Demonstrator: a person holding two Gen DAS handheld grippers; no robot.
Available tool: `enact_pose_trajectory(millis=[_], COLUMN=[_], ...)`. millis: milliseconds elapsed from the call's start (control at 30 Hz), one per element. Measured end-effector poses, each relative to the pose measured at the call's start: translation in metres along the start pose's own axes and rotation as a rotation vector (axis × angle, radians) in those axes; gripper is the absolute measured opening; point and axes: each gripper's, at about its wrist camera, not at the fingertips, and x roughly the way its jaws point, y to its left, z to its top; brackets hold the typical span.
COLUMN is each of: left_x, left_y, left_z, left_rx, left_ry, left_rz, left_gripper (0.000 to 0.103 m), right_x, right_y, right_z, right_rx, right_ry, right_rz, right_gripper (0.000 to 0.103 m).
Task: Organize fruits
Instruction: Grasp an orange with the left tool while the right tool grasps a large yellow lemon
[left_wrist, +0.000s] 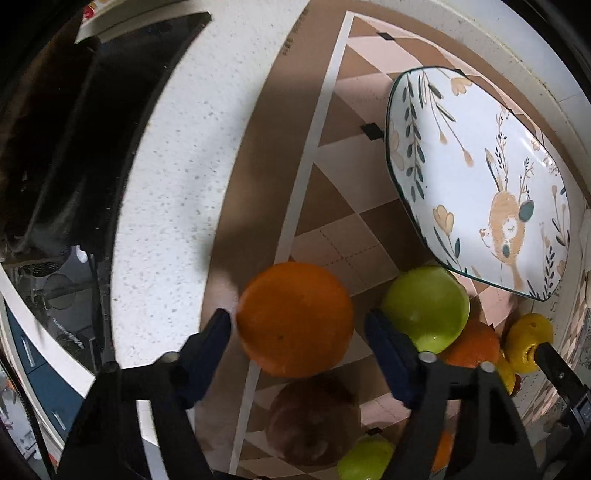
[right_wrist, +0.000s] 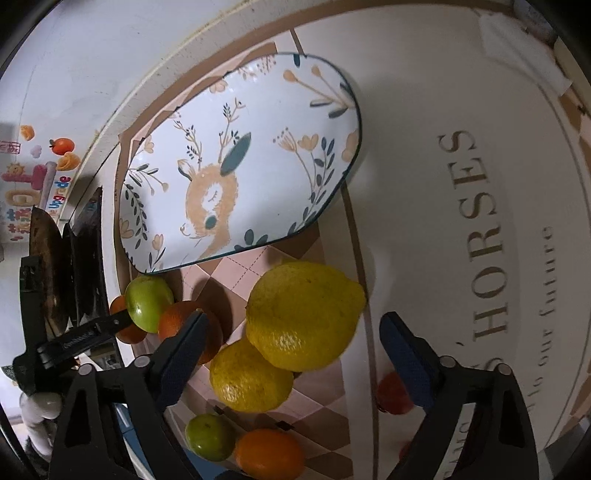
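Fruit lies on a checkered mat (left_wrist: 354, 229) beside the deer-print plate (left_wrist: 476, 177). Left gripper (left_wrist: 299, 328) brackets an orange (left_wrist: 295, 317), one pad touching, the other apart. Right gripper (right_wrist: 295, 332) stands wide around a lemon (right_wrist: 303, 314) (not pressing it), with 1 more lemon (right_wrist: 251, 380) just below.

A white speckled stone worktop (left_wrist: 177, 155) carries a brown and pink checked mat (left_wrist: 354, 236) with a pale border stripe. At the worktop's left edge sits a dark, grimy hob (left_wrist: 92, 122). A plain white wall (right_wrist: 92, 55) runs along the far edge, bearing colourful cartoon stickers (right_wrist: 33, 173). A cream mat lettered "HORSES" (right_wrist: 480, 229) covers the right end. Hard shadows cross the checked mat.
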Motion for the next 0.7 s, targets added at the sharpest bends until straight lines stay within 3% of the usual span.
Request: enact_pose_trajectory(millis=[133,200,500,700], left_x=[0.001,0.000,-0.017,-0.083], left_y=[-0.003,-0.004,0.000,-0.017], left_z=[0.001,0.000,-0.020,-0.022], left_rx=[0.019,0.017,0.035,0.069], left_ry=[-0.023,-0.031,-0.080,-0.189], left_rz=[0.022,0.018,0.011,-0.059], left_gripper=[0.061,0.060,0.060,0.060], right_x=[0.012,0.014,0.005,-0.035], right_y=[0.004,0.006,0.014,0.020], right_z=[0.003,0.004,0.000,0.003], right_rx=[-0.002,-0.021,-0.092,-0.100], right_ry=[0.024,0.019,0.001,-0.049], right_rz=[-0.019,-0.047,-0.074,0.004], right_gripper=[0.082,0.070,0.067,0.067])
